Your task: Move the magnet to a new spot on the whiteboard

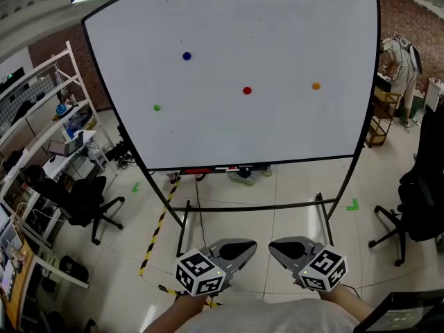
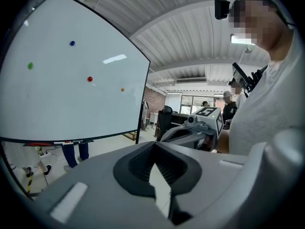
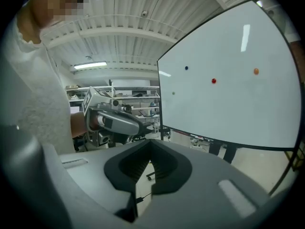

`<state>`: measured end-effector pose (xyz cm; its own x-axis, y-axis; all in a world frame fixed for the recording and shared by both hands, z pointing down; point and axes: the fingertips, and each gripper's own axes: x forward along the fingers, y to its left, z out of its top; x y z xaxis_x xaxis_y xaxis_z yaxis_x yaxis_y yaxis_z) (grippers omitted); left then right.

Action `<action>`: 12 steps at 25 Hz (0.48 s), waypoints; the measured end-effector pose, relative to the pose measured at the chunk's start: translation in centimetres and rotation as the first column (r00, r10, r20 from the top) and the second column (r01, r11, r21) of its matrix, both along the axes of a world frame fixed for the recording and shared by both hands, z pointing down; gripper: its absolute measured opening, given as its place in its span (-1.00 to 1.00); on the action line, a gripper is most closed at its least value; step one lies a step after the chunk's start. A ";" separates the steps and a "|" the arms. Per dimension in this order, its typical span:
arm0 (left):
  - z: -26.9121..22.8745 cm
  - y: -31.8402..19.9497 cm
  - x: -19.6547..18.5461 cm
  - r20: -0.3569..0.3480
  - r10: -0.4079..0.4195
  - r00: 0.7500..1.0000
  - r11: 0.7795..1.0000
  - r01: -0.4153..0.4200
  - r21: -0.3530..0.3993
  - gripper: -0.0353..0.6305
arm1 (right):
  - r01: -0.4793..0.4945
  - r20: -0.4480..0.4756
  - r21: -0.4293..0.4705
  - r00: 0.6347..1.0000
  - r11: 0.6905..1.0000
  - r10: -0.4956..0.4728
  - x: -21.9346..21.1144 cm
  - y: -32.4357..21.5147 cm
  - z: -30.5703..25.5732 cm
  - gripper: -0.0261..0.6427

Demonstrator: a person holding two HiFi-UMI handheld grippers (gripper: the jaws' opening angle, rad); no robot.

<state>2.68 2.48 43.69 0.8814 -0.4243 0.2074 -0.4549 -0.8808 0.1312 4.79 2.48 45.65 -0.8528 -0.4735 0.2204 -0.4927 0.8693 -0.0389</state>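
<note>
The whiteboard (image 1: 229, 134) stands upright on its frame, well ahead of both grippers. Four small round magnets sit on its face, all well apart from each other: a blue magnet (image 1: 186, 56) highest and left of centre, a green magnet (image 1: 157, 107) lower and furthest left, a red magnet (image 1: 247, 90) near the middle, and an orange magnet (image 1: 316, 86) to the right, about level with the red one. The pictures do not show which of them is the one to move. None is near a finger; open floor and the board's lower rail lie between the grippers and the magnets.

The left gripper (image 1: 239, 248) and the right gripper (image 1: 288, 250) sit low in the head view, close to the person's body, side by side with a small gap between them and their tips angled a little toward each other. Each gripper's own view shows the other one just beside it and the board off to the far side.

In the left gripper view the two fingers (image 2: 138, 168) are clenched, tips meeting, with only a thin wedge of floor showing lower down between the pads. They hold nothing and touch nothing. The right gripper's fingers (image 3: 167, 168) are likewise pressed together at the tips, empty and clear of every object.
</note>
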 end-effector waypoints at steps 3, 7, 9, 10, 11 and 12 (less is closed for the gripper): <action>-1.2 0.9 0.4 0.004 0.024 1.000 0.999 -0.024 0.027 -0.95 | -0.019 0.005 0.015 1.000 1.000 0.019 0.2 0.6 -1.0 -0.91; -2.1 1.2 -0.7 0.014 0.029 0.999 0.999 -0.029 0.041 -0.95 | -0.036 0.014 0.040 0.999 0.999 0.035 -0.4 0.9 -2.5 -0.91; -2.2 1.2 -1.7 0.015 0.027 1.000 0.999 -0.027 0.040 -0.95 | -0.034 0.008 0.053 0.999 0.998 0.034 -1.4 1.0 -2.8 -0.91; -2.2 1.3 -2.1 0.015 0.028 0.999 0.999 -0.029 0.040 -0.95 | -0.035 0.004 0.058 0.999 0.998 0.035 -1.8 1.1 -2.8 -0.91; -2.2 1.4 -2.4 0.015 0.030 0.999 0.999 -0.031 0.039 -0.95 | -0.037 0.001 0.063 0.999 0.997 0.037 -2.1 1.1 -2.9 -0.91; -2.2 1.5 -2.7 0.015 0.033 0.999 0.999 -0.033 0.038 -0.95 | -0.037 0.000 0.064 0.999 0.997 0.037 -2.4 1.2 -2.9 -0.91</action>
